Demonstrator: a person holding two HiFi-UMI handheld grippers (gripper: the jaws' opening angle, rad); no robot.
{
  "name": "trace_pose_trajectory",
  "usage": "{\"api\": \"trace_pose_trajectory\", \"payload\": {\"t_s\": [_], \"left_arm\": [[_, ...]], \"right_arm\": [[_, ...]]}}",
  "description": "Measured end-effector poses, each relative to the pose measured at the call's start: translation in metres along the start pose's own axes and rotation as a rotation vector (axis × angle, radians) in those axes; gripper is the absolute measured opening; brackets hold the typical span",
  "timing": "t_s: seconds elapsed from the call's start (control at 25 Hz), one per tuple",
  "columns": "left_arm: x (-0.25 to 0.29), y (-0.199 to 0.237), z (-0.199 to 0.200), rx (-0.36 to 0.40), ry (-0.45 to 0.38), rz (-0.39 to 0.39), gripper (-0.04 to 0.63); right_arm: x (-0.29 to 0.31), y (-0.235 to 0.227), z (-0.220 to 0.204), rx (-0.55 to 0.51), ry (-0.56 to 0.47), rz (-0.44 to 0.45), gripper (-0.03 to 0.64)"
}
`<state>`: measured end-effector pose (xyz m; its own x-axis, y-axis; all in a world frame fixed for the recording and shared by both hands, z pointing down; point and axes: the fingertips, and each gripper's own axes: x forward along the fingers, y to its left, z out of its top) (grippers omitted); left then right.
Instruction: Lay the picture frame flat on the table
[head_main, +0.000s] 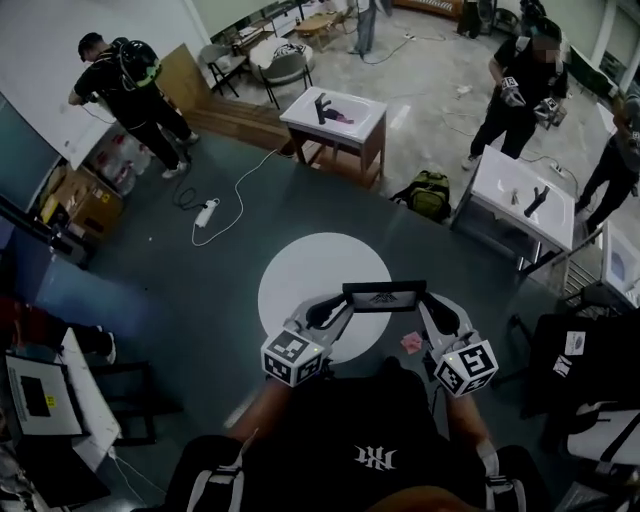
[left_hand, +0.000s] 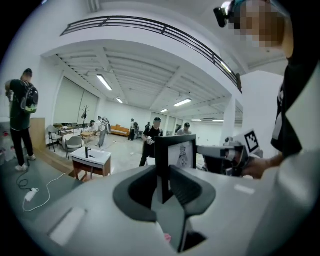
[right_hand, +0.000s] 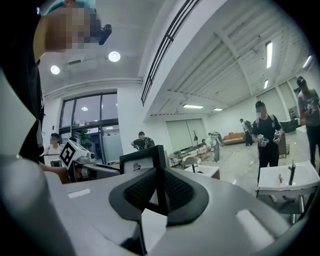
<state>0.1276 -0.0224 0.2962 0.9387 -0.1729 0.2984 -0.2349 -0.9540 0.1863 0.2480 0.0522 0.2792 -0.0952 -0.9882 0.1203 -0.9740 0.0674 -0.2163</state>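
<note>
Picture frame (head_main: 384, 297), black-edged with a pale print inside, is held up between both tongs in front of the person, over the near part of a round white tabletop (head_main: 300, 275). It stands on edge with its long side level, not yet laid flat. Whether its lower edge touches the tabletop cannot be told. The left tongs (head_main: 330, 312) are closed on the frame's left edge. In the left gripper view the black border (left_hand: 179, 152) sits pinched between the two dark pads of the tongs (left_hand: 162, 187), with no gap showing. The right tongs (head_main: 432, 308) clamp the opposite edge in the same way. In the right gripper view the frame's border (right_hand: 136, 164) runs straight down into the narrow slot between the pads of those tongs (right_hand: 159, 192). A small pink scrap (head_main: 411, 342) lies on the tabletop just below the frame, beside the right tongs.
</note>
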Motion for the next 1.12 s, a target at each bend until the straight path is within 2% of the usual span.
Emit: {"api": "trace_pose_trajectory", "payload": {"t_s": [0.44, 0.72, 0.88, 1.12], "left_arm": [[0.015, 0.037, 0.008, -0.080, -0.024, 0.304, 0.074], [-0.008, 0.064, -0.011, -0.152, -0.025, 0.498, 0.074], [-0.025, 0.076, -0.028, -0.196, -0.011, 0.567, 0.075], [-0.054, 0.101, -0.059, -0.264, 0.020, 0.604, 0.074]], "right_arm": [[0.078, -0.032, 0.006, -0.023, 0.086, 0.324, 0.048], [0.118, -0.011, -0.016, -0.016, 0.186, 0.531, 0.048], [0.138, 0.007, -0.033, -0.017, 0.234, 0.604, 0.048], [0.168, 0.039, -0.067, 0.017, 0.310, 0.633, 0.048]]}}
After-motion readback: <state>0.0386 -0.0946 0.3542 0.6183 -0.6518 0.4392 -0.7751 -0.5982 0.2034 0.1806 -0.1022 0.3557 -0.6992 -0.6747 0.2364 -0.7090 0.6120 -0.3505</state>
